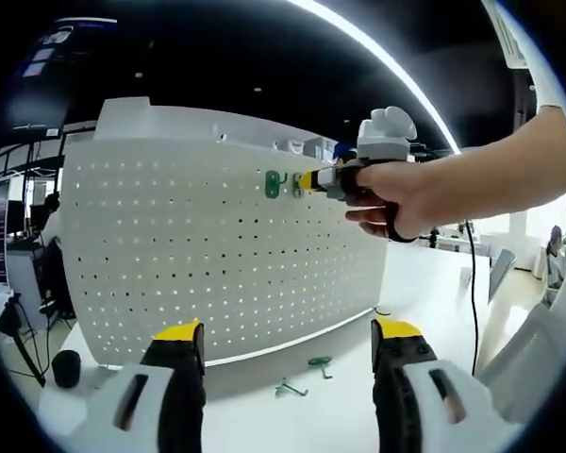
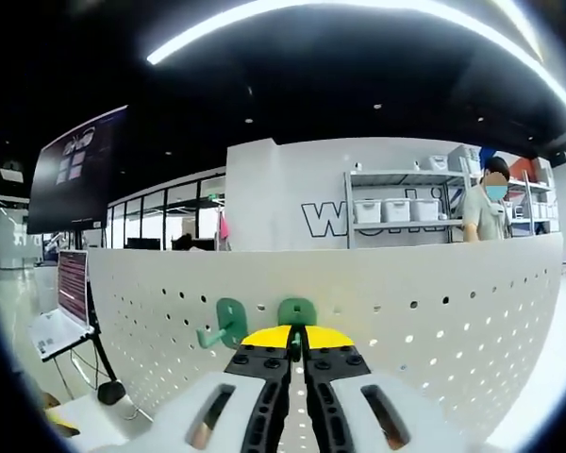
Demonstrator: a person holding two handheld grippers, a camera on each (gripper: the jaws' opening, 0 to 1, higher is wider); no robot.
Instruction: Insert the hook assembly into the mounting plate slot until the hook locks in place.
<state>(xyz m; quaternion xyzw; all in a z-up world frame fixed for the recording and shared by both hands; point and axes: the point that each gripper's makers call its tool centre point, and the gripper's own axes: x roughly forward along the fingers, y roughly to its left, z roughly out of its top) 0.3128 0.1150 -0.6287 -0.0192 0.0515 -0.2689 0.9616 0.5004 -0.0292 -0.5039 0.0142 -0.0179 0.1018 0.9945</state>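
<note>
Pinching a green hook point(image 2: 296, 310) near the pegboard's point(image 2: 434, 321) top edge, the right hand-held gripper point(image 2: 297, 351) leaves the left hand-held gripper point(image 1: 288, 344) spread.

Black fingers point(image 1: 182, 377) with yellow tips on white housings, black strap round the bare hand point(image 1: 401, 193)

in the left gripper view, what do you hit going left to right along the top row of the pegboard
bare pegboard → green hook → second green hook → right tool → hand
</note>
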